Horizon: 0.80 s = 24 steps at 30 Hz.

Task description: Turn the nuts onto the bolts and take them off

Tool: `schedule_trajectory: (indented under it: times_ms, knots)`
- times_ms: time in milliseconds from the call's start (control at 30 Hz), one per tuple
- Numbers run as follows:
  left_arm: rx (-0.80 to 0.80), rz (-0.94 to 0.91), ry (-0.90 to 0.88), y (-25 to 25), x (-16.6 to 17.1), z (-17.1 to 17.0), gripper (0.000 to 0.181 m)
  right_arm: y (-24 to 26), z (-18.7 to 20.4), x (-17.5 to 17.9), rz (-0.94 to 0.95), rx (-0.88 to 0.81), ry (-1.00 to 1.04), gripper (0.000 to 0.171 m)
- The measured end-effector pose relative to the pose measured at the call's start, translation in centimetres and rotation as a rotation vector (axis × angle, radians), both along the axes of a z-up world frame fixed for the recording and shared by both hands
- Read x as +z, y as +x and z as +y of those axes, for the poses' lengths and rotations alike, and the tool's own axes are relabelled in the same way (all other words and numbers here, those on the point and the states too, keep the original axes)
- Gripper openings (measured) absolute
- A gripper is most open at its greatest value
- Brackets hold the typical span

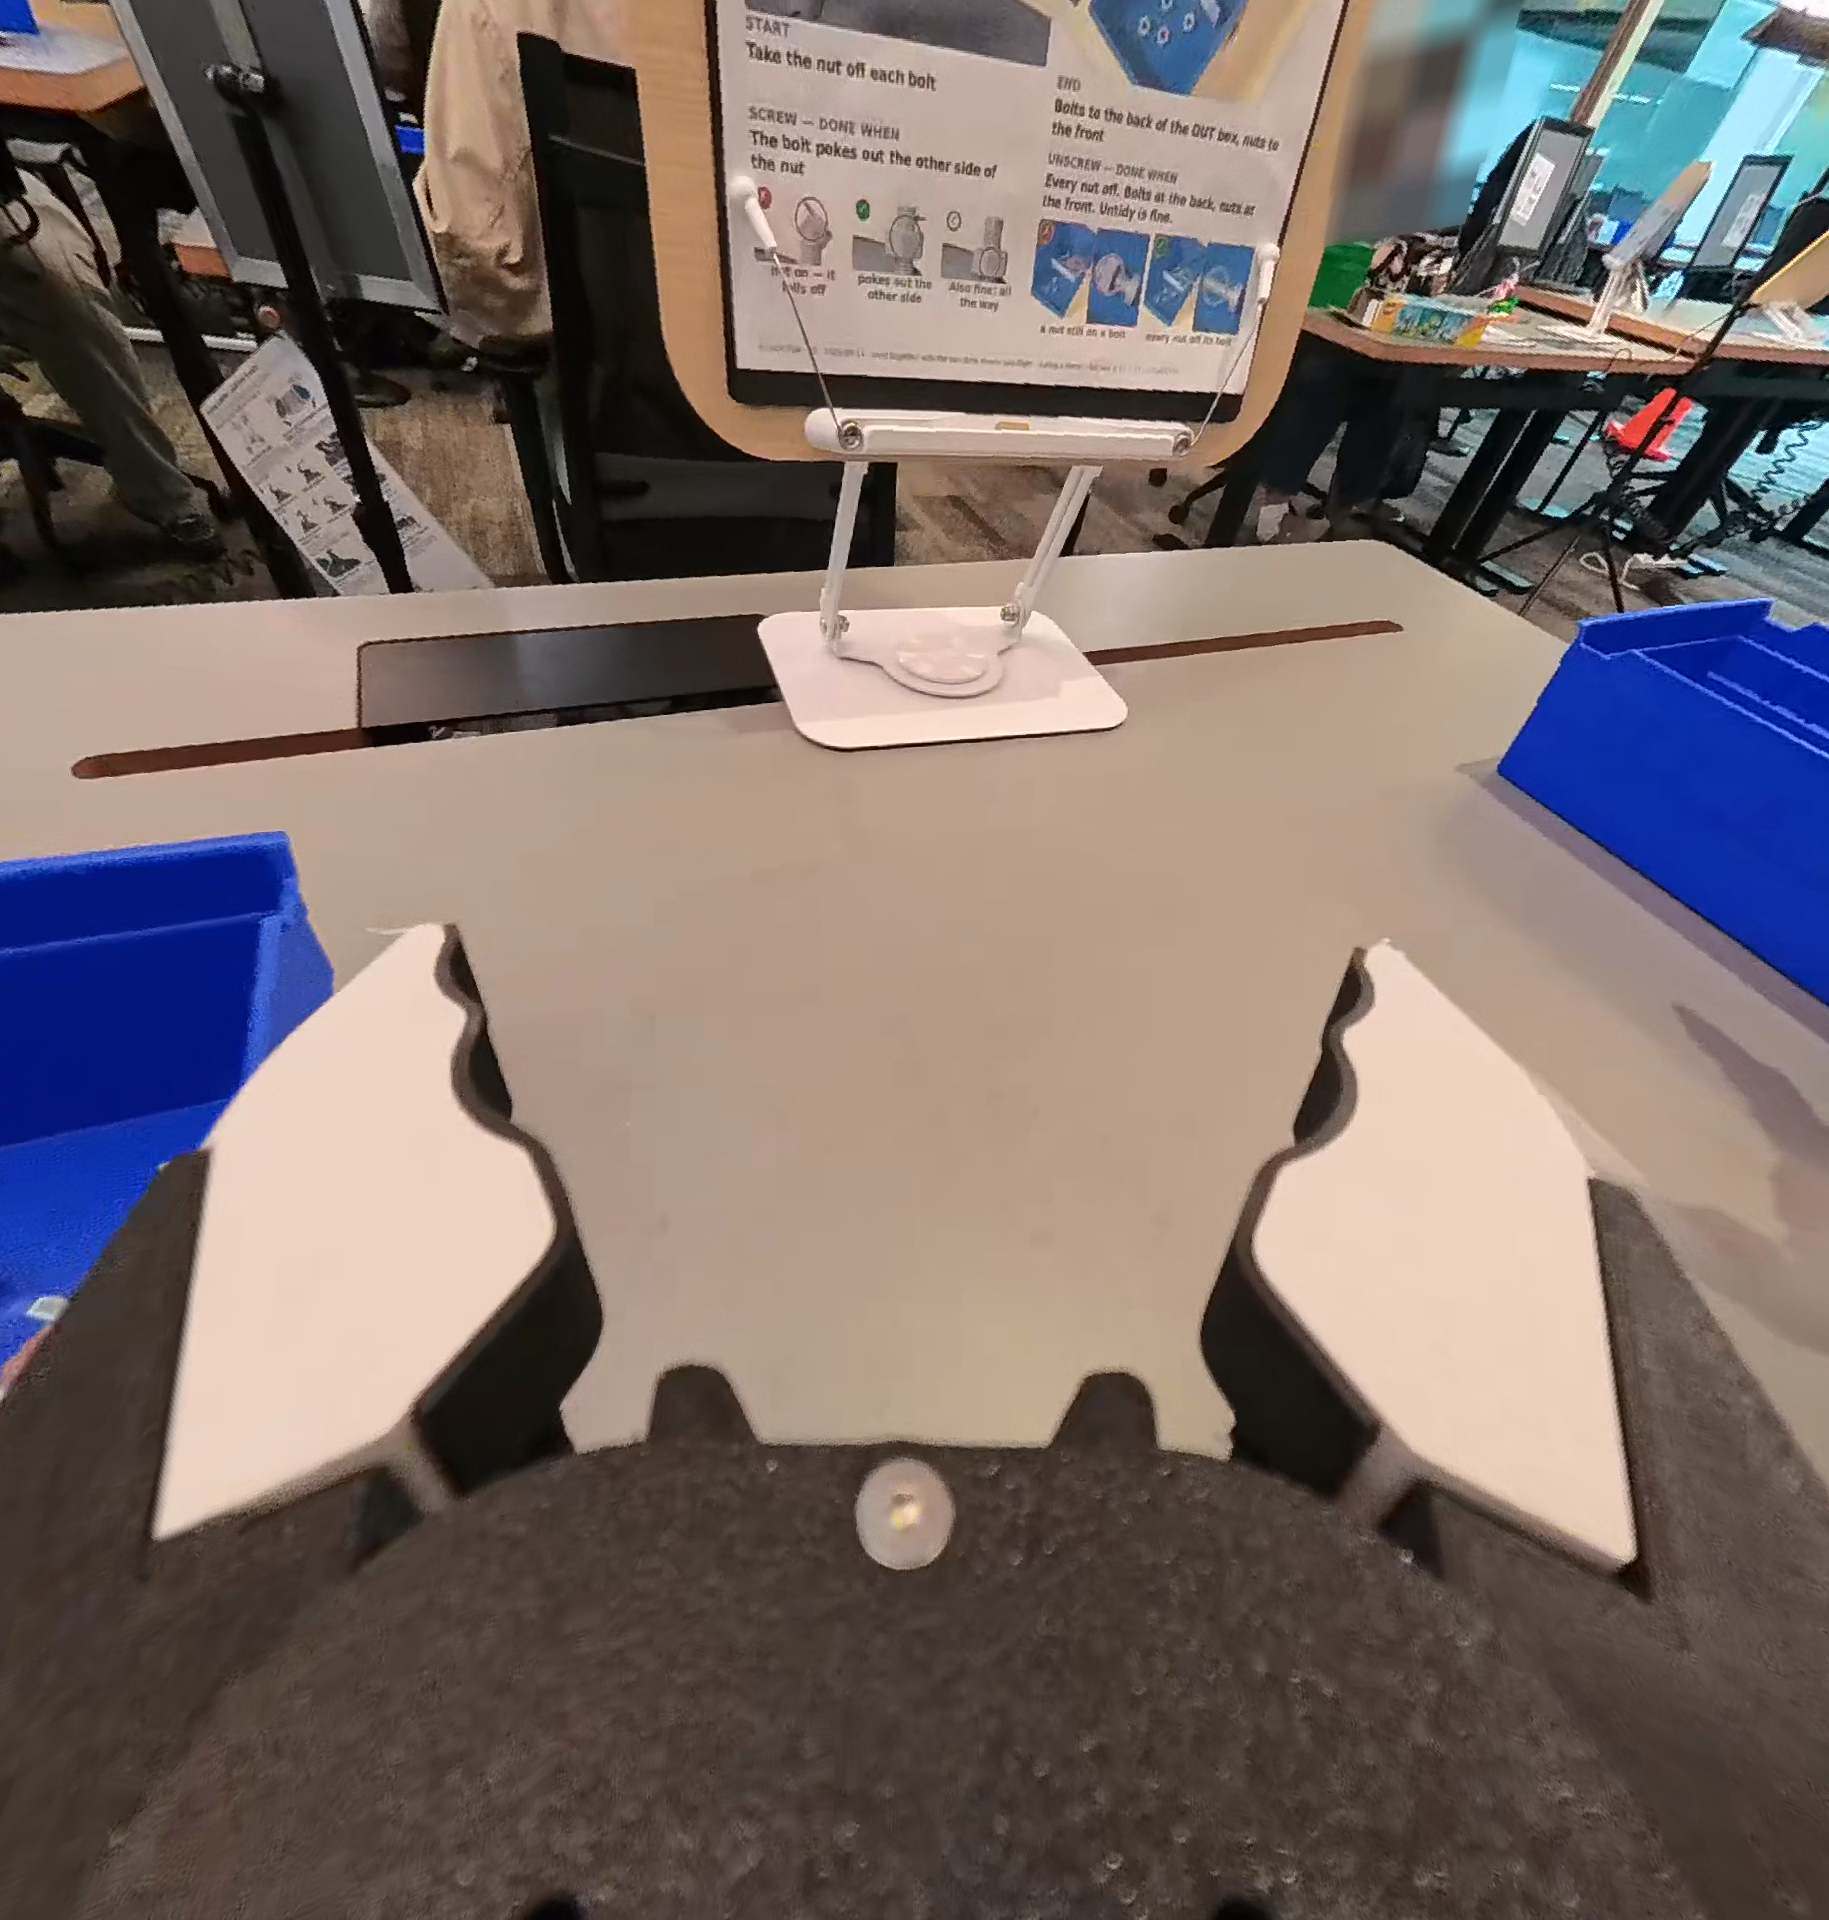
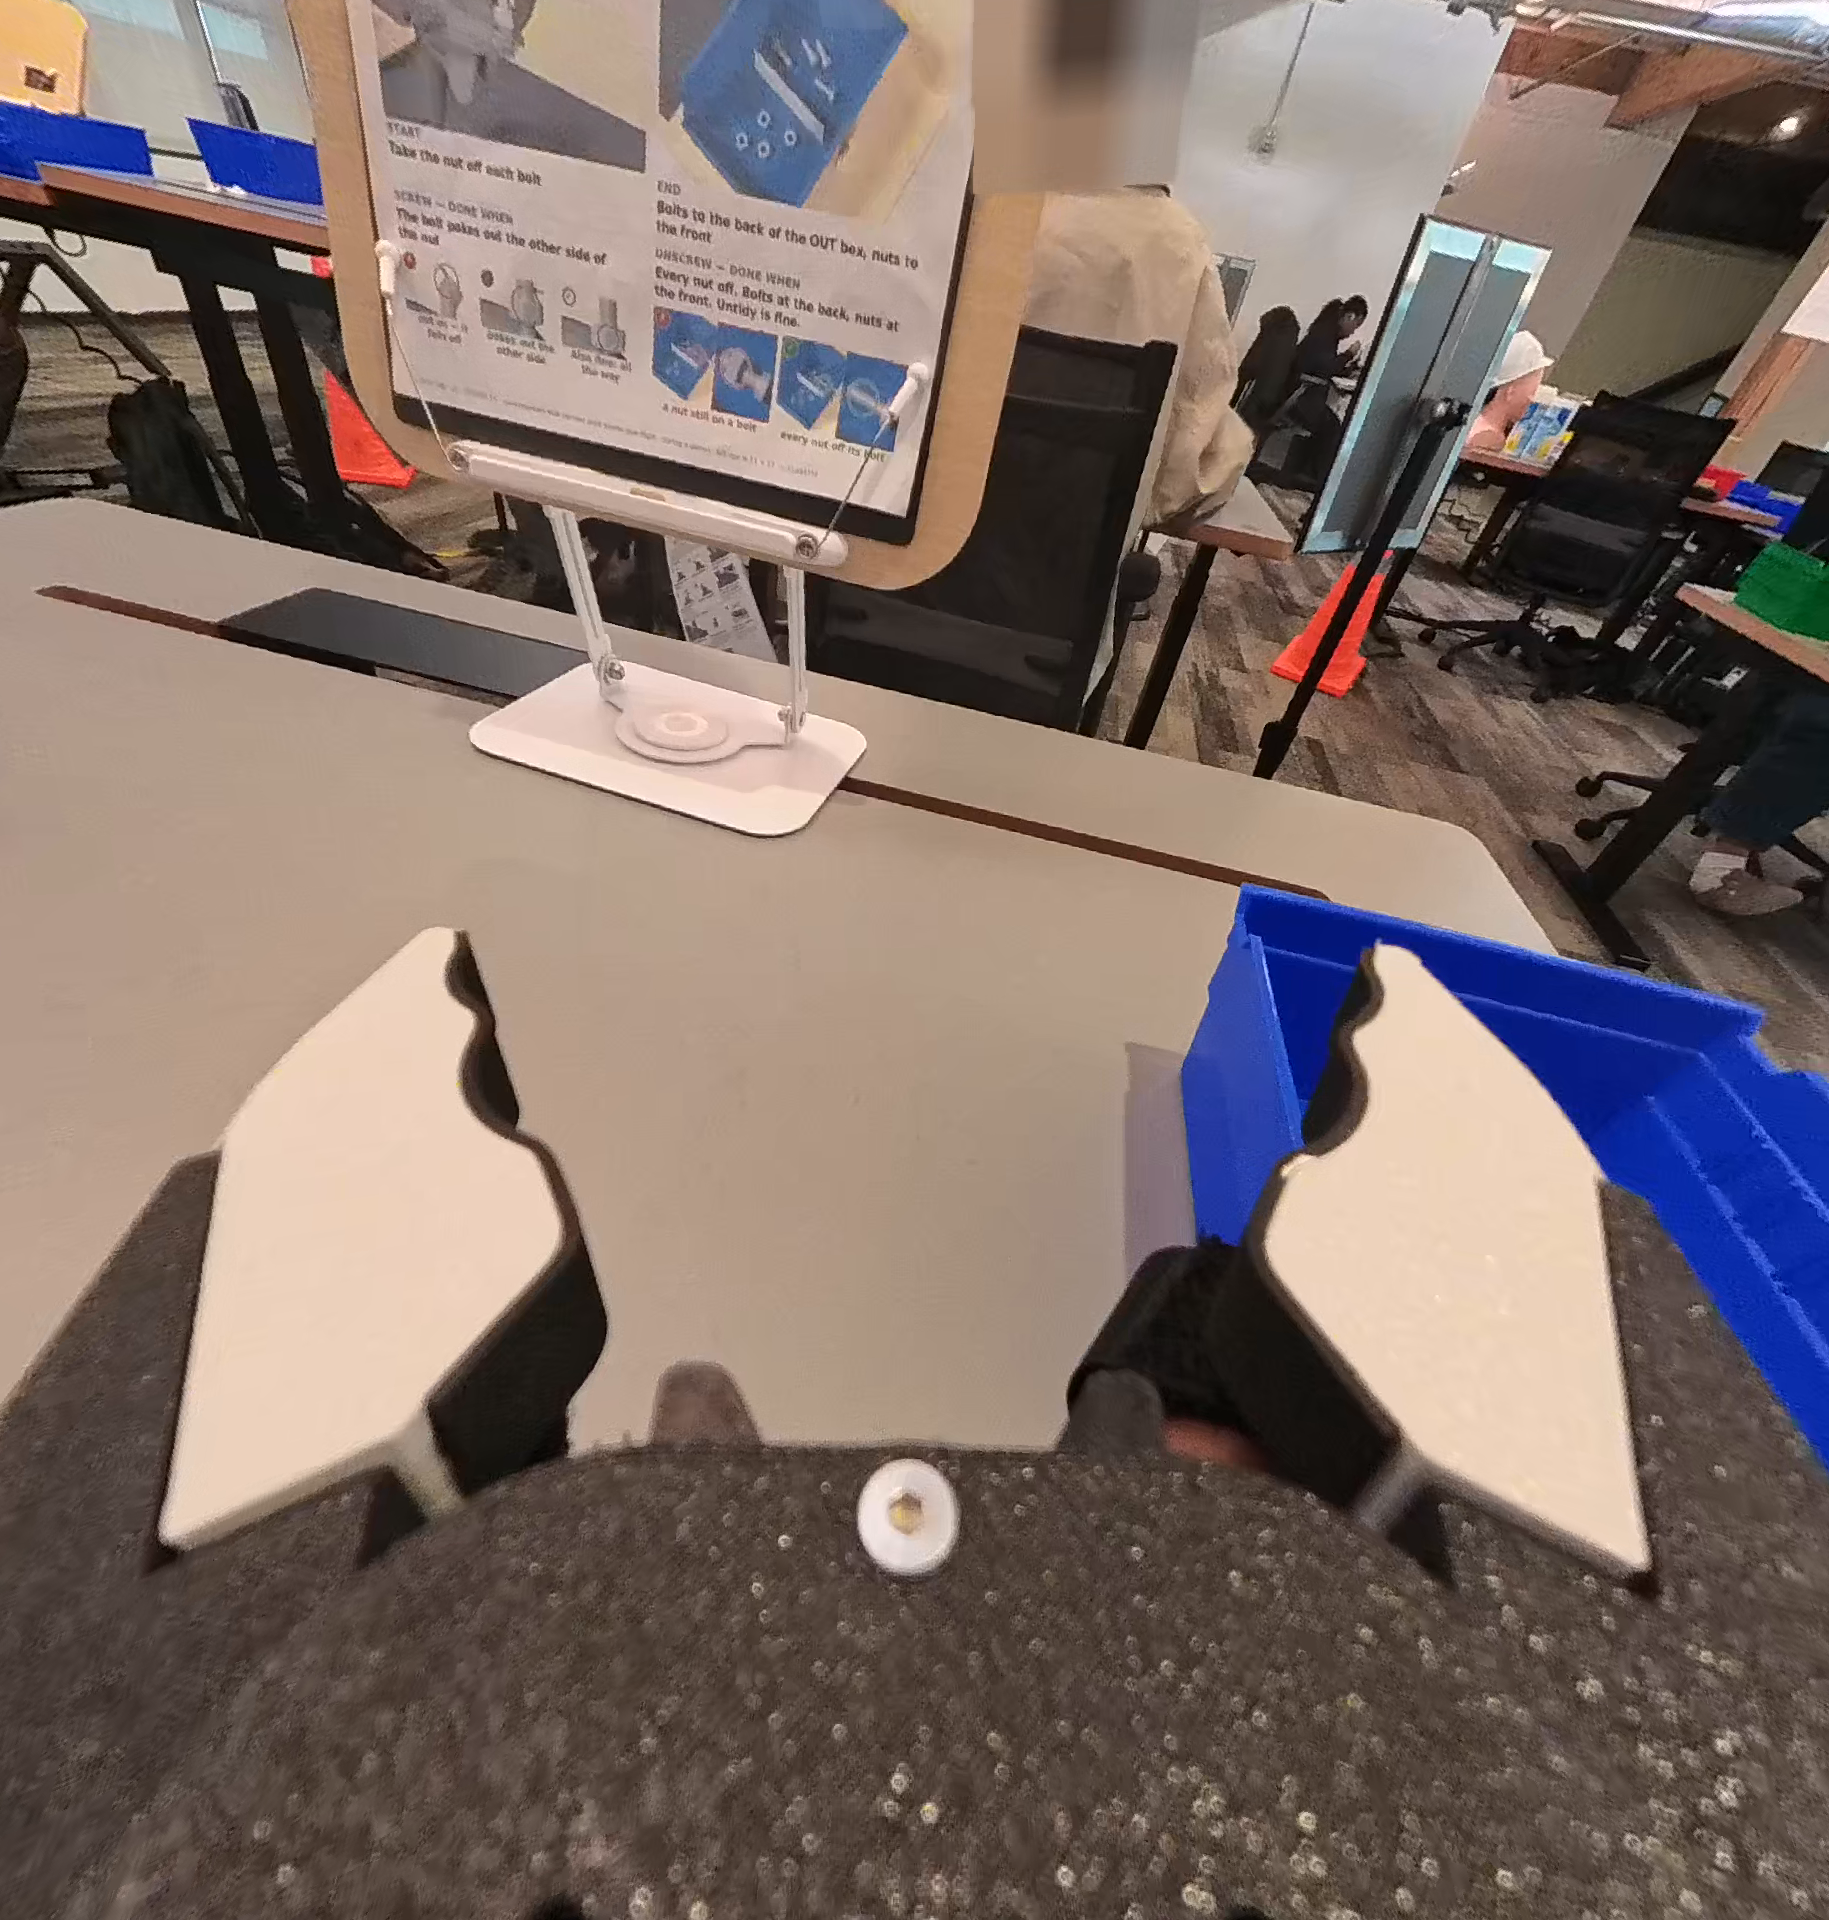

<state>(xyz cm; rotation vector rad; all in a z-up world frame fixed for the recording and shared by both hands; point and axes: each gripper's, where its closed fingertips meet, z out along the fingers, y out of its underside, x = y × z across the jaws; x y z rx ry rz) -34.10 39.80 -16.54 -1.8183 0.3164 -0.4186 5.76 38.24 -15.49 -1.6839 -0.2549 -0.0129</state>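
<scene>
Two blue bins — left bin [image 1: 110,987], right bin [image 1: 1720,769] — one stand [image 1: 951,675].

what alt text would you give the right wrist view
The right gripper is open and empty above a grey table, its right finger in front of a blue bin. Beyond stands a white stand holding an instruction sheet.

Both blue bins [image 1: 110,997] [image 2: 1575,1091] are edge-cropped, their contents hidden.

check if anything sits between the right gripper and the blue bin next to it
Nothing visible does. The right gripper is open and empty over bare grey table, and the blue bin sits right beside its right-hand finger. No nuts or bolts show in either view.
</scene>
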Motion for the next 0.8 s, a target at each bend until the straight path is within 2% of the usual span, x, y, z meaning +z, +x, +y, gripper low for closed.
schedule_trajectory:
  times_ms: [800]
  knots:
    - [0.024,0.011,-0.021,-3.1,-0.3,-1.2,0.147,0.8,0.1,0.1,-0.012,0.007,-0.046,0.146]
